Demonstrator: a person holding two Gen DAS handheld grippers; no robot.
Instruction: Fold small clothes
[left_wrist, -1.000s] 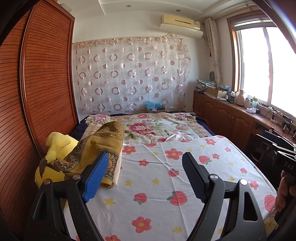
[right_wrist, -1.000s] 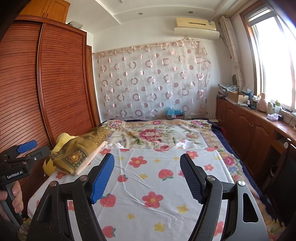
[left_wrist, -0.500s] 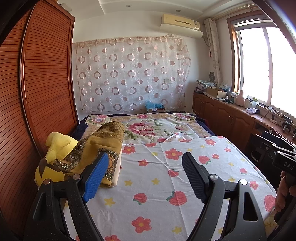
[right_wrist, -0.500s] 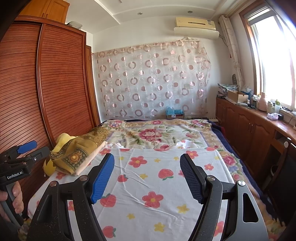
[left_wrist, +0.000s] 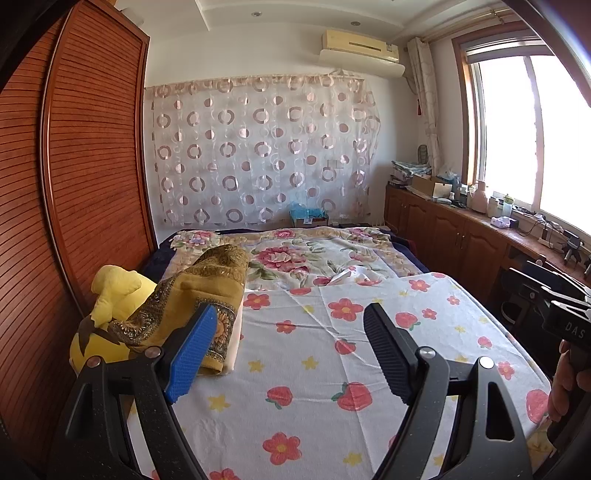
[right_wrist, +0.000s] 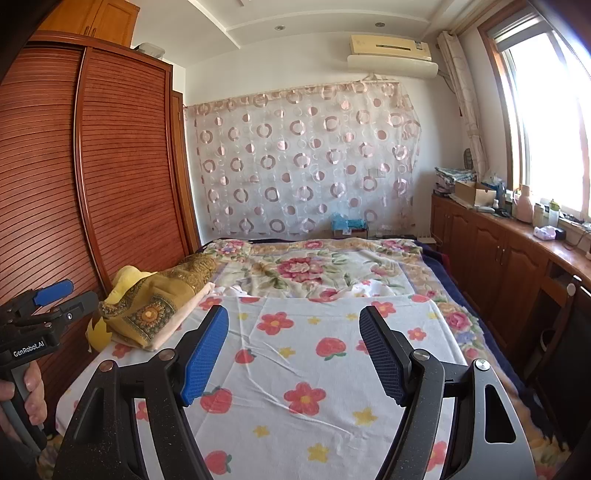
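- My left tool (left_wrist: 290, 360) and right tool (right_wrist: 293, 356) both hang spread wide, pinching nothing
- Mustard patterned cloth (left_wrist: 192, 295) lies folded at frame left on the bed (right_wrist: 332, 369); no unfolded clothes in view

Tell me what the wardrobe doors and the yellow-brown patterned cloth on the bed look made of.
Wardrobe doors: reddish-brown wood or wood veneer, semi-gloss, with fine horizontal slats. Patterned cloth: soft woven fabric, matte, draped in folds with an ornate printed or embroidered border; the fibre cannot be told.
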